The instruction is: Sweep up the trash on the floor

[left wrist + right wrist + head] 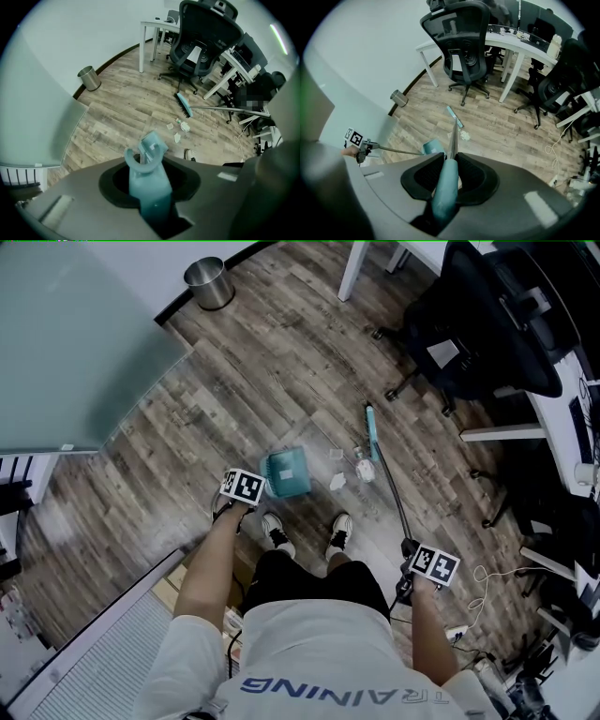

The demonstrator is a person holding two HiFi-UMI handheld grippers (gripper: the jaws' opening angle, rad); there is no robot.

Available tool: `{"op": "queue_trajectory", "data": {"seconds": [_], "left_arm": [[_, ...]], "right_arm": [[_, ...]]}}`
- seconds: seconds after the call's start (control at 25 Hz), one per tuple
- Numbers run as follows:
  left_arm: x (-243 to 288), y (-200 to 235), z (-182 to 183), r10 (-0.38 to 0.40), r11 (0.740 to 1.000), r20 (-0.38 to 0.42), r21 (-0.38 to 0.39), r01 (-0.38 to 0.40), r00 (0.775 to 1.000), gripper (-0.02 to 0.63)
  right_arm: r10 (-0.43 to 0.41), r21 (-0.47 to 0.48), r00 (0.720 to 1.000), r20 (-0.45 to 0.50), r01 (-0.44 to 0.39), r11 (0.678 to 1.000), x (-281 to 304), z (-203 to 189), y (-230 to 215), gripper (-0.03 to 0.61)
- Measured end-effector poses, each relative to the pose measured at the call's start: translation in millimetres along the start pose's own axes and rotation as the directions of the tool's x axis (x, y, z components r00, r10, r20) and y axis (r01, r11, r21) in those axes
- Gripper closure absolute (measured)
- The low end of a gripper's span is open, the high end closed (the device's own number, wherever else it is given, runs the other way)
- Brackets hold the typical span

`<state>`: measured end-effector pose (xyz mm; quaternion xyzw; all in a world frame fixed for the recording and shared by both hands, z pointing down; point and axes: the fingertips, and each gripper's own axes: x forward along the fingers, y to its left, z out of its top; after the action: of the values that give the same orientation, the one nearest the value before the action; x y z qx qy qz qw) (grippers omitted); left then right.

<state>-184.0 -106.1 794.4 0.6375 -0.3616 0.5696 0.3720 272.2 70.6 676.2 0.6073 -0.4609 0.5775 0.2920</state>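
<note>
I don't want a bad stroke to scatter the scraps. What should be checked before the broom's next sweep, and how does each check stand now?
1. Left gripper shut on dustpan handle: ok.
2. Right gripper shut on broom handle: ok.
3. Paper scraps lie between dustpan and broom head: ok.
4. Dustpan mouth faces the scraps: cannot tell.
5. Shoes off the sweep line: ok.
6. Office chair apart from the broom head: ok.

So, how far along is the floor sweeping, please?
Done: left gripper holds the teal plastic dustpan by its handle, right gripper the long-handled teal broom. In hand: the broom head sits beside the white paper scraps. Left: those scraps lie on the wood floor, outside the dustpan.
</note>
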Motion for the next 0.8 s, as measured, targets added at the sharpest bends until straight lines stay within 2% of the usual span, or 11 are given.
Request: {"op": "queue_trajectory", "data": {"seconds": [0.2, 0.44, 0.56, 0.68, 0.8], "left_arm": [[0.9, 0.1, 1.8, -0.014, 1.000, 0.005, -0.006, 0.014, 1.000, 0.520], [1.5, -2.3, 8.1, -0.040, 0.999, 0.032, -0.011, 0.040, 0.999, 0.517], [-1.2, -0.4, 3.3, -0.029, 0.999, 0.016, -0.015, 0.029, 0.999, 0.517], [-1.4, -2.1, 0.9, -0.022, 1.000, 0.016, -0.014, 0.022, 1.000, 0.517], [-0.8, -2.7, -0.8, -0.013, 1.000, 0.019, -0.009, 0.013, 1.000, 0.517]], "right_arm": [[-0.121, 0.023, 0.993, -0.017, 0.121, 0.992, 19.8, 10.9, -43.3, 0.469], [-0.228, 0.027, 0.971, -0.077, 0.230, 0.973, 73.6, 32.6, -77.8, 0.469], [-0.267, 0.017, 0.956, -0.119, 0.271, 0.963, 103.7, 34.1, -77.4, 0.469], [-0.285, -0.038, 0.942, -0.176, 0.283, 0.958, 123.8, 22.1, -63.5, 0.469], [-0.291, -0.060, 0.939, -0.181, 0.285, 0.957, 129.5, 10.1, -53.2, 0.469]]}}
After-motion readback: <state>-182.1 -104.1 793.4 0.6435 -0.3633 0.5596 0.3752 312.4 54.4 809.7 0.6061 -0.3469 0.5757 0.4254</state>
